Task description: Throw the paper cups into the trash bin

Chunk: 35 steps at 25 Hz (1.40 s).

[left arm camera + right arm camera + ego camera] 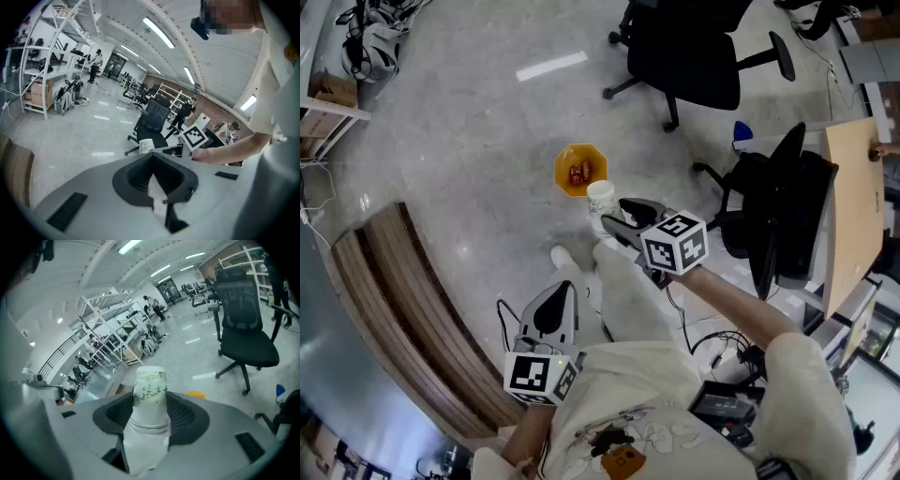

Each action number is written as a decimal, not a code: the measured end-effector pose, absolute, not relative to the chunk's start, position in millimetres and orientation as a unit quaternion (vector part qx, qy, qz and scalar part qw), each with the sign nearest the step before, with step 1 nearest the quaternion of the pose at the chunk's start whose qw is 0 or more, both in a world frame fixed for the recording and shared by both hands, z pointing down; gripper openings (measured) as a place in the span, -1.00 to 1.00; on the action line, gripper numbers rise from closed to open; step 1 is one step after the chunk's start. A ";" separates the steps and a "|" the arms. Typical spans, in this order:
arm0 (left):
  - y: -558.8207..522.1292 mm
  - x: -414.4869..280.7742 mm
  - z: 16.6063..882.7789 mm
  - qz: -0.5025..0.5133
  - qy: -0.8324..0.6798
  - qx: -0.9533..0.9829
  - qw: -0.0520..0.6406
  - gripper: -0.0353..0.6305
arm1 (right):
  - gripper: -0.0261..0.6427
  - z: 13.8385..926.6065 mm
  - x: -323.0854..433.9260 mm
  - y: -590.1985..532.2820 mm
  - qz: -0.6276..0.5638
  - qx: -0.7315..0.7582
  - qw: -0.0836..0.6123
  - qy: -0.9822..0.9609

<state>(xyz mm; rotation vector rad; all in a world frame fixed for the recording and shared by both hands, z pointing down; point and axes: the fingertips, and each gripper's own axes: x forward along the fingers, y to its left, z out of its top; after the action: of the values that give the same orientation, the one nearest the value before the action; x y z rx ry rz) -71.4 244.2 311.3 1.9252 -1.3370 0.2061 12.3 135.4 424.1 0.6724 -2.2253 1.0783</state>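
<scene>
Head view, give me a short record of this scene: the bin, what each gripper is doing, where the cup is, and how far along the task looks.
trash bin: orange, open, on the floor, something red inside
right gripper: shut on a paper cup with a green leaf print
left gripper: shut, nothing between its jaws, held low by the person's body
cup position: held off the floor, at the bin's near edge in the head view
task state: cup not yet in the bin
nearby: black office chair beyond the bin

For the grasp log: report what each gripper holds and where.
The right gripper holds the paper cup, jaws pressed on opposite sides of its wall. The left gripper is shut on nothing.
</scene>
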 end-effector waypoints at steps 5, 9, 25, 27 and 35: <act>236.2 -39.2 280.9 0.085 -0.539 0.756 0.361 -0.88 | -0.22 343.6 48.0 169.1 0.325 0.257 0.262 -0.872; 233.1 -19.4 267.7 0.088 -0.549 0.758 0.342 -0.88 | -0.22 305.2 73.6 186.8 0.283 0.274 0.237 -0.888; 252.7 10.4 239.5 0.092 -0.583 0.746 0.310 -0.88 | -0.23 259.4 99.6 209.2 0.279 0.266 0.167 -0.908; 253.0 10.3 239.5 0.087 -0.593 0.738 0.311 -0.88 | -0.23 258.5 101.8 203.4 0.282 0.262 0.161 -0.909; 220.2 -0.6 254.8 0.084 -0.586 0.733 0.336 -0.88 | -0.24 264.3 82.9 174.7 0.314 0.242 0.159 -0.904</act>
<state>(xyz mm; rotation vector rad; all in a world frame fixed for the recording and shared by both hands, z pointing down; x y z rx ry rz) -0.6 220.2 254.8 1.9108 -1.5274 0.2192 82.9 174.7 264.3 0.6922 -2.5844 0.8989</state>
